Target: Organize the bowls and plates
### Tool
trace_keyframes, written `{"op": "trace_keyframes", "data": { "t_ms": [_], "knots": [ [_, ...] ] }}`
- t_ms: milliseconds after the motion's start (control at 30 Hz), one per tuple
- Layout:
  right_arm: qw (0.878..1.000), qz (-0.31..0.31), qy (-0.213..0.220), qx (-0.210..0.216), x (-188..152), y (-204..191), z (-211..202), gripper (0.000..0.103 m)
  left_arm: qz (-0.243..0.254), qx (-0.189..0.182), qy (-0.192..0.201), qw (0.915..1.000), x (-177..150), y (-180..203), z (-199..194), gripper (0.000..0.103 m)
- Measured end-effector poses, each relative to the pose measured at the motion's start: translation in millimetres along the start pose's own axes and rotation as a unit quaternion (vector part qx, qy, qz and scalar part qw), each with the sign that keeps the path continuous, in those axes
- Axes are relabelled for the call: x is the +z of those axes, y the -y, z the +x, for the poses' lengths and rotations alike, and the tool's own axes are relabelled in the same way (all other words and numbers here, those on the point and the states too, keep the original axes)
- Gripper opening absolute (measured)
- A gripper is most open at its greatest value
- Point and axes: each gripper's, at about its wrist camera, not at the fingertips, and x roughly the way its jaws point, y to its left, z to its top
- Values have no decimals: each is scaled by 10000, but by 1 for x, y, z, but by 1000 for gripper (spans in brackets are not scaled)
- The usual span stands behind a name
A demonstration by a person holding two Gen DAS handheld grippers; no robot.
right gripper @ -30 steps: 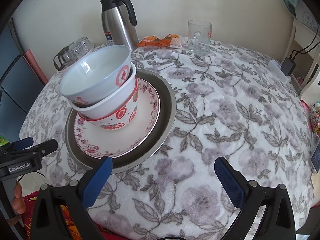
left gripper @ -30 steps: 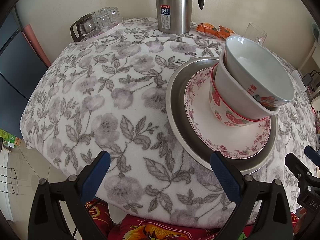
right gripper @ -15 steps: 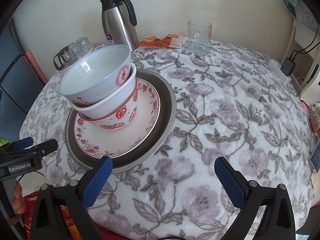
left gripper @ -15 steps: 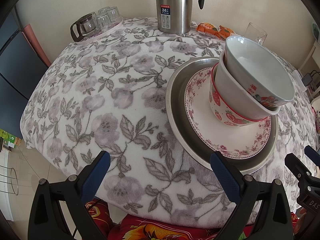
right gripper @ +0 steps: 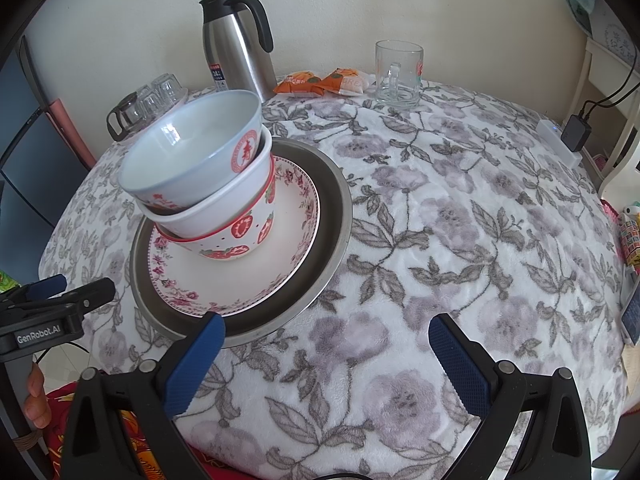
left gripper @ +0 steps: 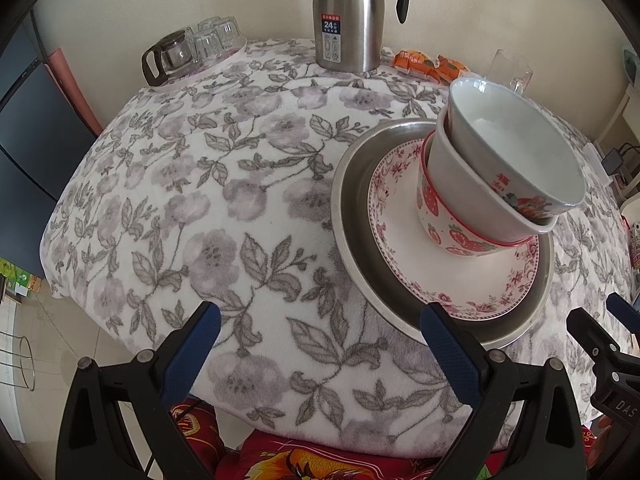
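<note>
On the desk with the flowered grey-and-white fleece cover (right gripper: 460,208) stands one stack: a round steel tray (right gripper: 332,216) at the bottom, a white plate with pink flower border (right gripper: 296,216) in it, then a white bowl with red strawberries (right gripper: 244,236), a plain white bowl (right gripper: 224,204) inside that, and a pale blue-white bowl with a red seal (right gripper: 192,152) on top, tilted. In the left wrist view this stack lies at about 2 o'clock from the left gripper (left gripper: 320,344), whose jaws are wide and hold nothing. The right gripper (right gripper: 326,350) is also wide and empty, with the stack at 11 o'clock. A steel thermos jug with black handle (right gripper: 236,48) and a clear glass mug (right gripper: 398,74) stand at the far edge.
</note>
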Motion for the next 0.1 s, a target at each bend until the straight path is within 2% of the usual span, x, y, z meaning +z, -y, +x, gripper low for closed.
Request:
{"op": "trace_keyframes", "data": {
  "t_ms": [100],
  "knots": [
    [10000,1,-1,-2,0,0,0,103,-16,-21,130,9999,0,0,-6,100]
  ]
}}
